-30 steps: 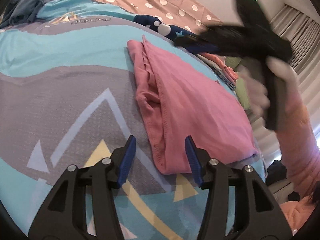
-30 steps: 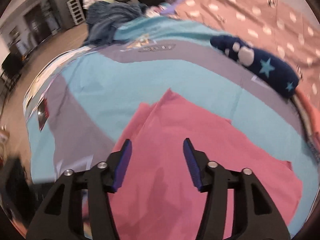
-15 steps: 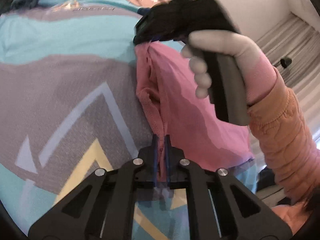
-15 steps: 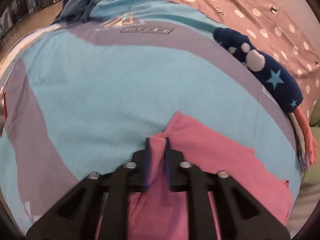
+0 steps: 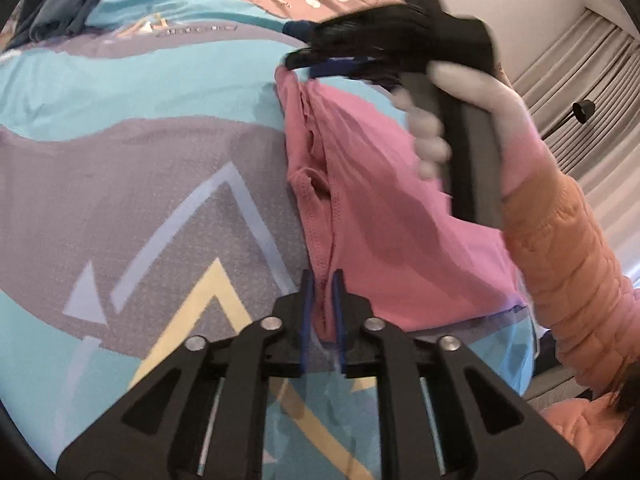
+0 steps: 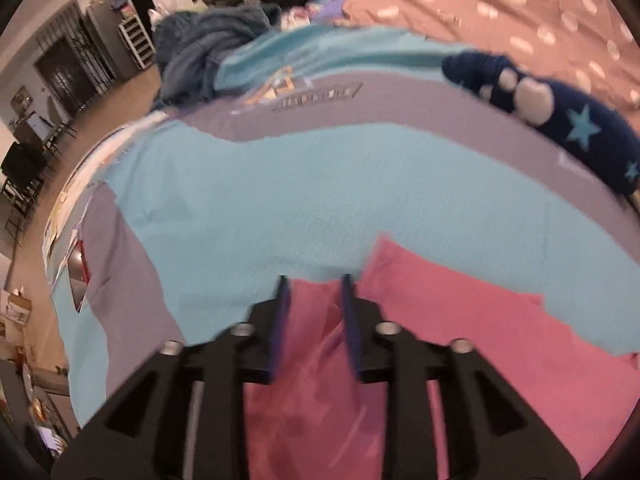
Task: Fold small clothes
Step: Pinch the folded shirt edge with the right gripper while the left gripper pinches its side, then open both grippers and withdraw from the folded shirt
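Pink garment [image 5: 384, 216] lies on a bed whose cover [image 5: 120, 184] is turquoise and grey with yellow chevrons; curtains [image 5: 576, 80] hang at the far right. Its long folded edge runs from the left gripper [image 5: 322, 280] away toward the right gripper [image 6: 314, 284]. Both grippers' jaws are opening, narrowly parted, each with pink cloth between them; whether the pads press is unclear.

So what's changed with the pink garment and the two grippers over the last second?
Both grippers came down onto the pink garment and pinched it, left gripper at the near folded edge, right gripper at the far corner. Their jaws are now opening again, fabric between them. The garment lies where it was on the blue and grey bedspread.
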`<state>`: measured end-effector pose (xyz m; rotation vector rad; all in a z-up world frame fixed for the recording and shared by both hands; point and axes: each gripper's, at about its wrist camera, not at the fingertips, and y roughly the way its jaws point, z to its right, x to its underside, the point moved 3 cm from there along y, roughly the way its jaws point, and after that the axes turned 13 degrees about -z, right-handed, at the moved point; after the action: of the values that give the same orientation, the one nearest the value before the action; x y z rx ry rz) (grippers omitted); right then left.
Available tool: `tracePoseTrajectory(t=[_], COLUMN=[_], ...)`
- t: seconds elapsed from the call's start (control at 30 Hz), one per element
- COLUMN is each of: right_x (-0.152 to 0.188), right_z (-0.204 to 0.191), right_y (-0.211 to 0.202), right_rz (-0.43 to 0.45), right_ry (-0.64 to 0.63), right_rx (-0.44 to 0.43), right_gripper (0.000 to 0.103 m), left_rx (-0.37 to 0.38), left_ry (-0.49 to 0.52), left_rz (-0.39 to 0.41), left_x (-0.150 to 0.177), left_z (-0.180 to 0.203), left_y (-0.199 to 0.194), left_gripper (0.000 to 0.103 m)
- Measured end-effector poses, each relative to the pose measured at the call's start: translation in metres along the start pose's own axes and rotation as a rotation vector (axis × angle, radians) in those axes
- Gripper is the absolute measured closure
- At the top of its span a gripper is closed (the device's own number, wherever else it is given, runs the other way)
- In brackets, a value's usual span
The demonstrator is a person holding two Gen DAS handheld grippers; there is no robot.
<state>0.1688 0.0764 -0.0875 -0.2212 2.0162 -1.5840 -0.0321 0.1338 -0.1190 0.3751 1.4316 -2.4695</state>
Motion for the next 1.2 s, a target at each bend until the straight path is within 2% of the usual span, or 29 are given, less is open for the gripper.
tracePoseTrajectory(t=[0.1,0.2,0.27,0.33,0.47,0.7,0.9,1.2], right_x=[0.027,0.064,0.090,0.116,0.151,0.198,0.225,0.226], right_z=[-0.001,0.001,0.003,0.004,-0.006,-0.056,-0.090,-0.108], right_y=[-0.034,-0.062,-0.074,-0.083,-0.079,-0.062,-0.046,-0.025], right_rz=[0.076,0.170,0.241,0.313,0.243,0.140,0.141,0.189], right_ry=[-0.097,-0.156,-0.174,-0.182,-0.237,-0.405,-0.497,-0.516], right_rx=[0.058,0.108,0.141,0.176,0.215,0.300,0.371,0.538], right_gripper=[0.068,0.060,0.046,0.039,0.039,0.039,0.039,0.037], left_rx=[-0.052,-0.065,-0.071,-0.075,-0.090,-0.112,-0.132,-0.144], left_ry=[0.026,0.027,0.031,0.039,0.045,0.025,-0.039,-0.173], left_rz=[0.015,0.021,0.025,0.025,0.025,0.027,0.046,0.119], left_x=[-0.002,-0.009,-0.008,-0.006,-0.008,-0.011,-0.010,-0.006], left_z=[-0.002,-0.001,-0.001,0.001,0.003,-0.005,-0.024,-0.067], left_y=[-0.003,-0.002,0.000,0.001,-0.003,-0.002,-0.013,-0.041], left_gripper=[0.070,0.063,0.059,0.055,0.045,0.035,0.034,0.034])
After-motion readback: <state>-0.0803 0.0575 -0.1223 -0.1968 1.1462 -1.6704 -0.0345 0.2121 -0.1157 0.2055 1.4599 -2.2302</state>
